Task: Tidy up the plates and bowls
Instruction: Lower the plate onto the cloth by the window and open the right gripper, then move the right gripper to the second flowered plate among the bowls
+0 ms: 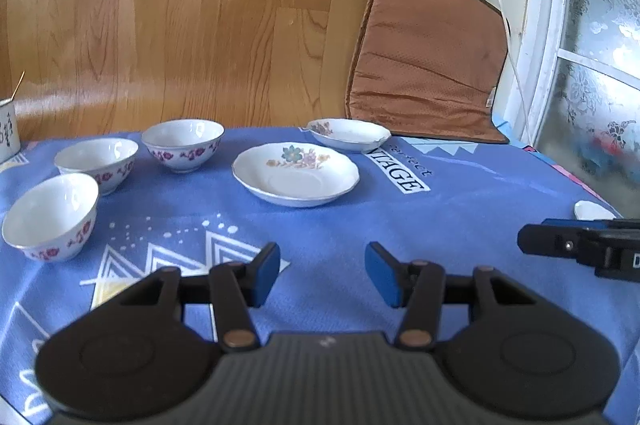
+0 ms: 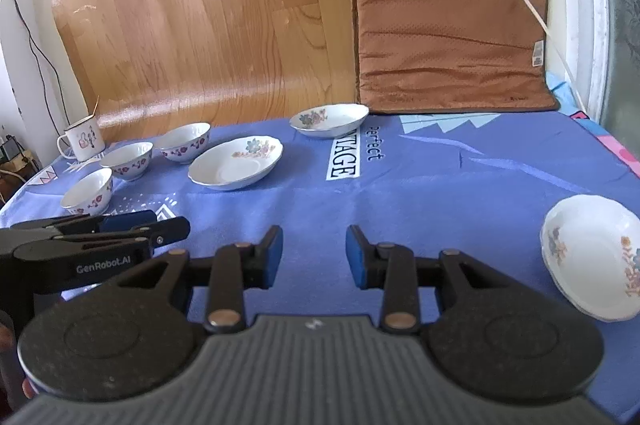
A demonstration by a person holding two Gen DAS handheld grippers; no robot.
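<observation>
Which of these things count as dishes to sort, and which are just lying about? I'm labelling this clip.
For the job:
three bowls with red flowers
middle plate
far plate
plate at the right edge

Just there:
enamel mug
brown cushion
wooden board
blue cloth

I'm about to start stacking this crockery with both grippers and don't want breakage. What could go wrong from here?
1. The plate stack at the right looks close to the near edge of the table; a nudge might push it off.
2. The three bowls stand close together, so open fingers reaching for one may knock its neighbour.
3. The left gripper and right gripper hover near each other and could collide.
</observation>
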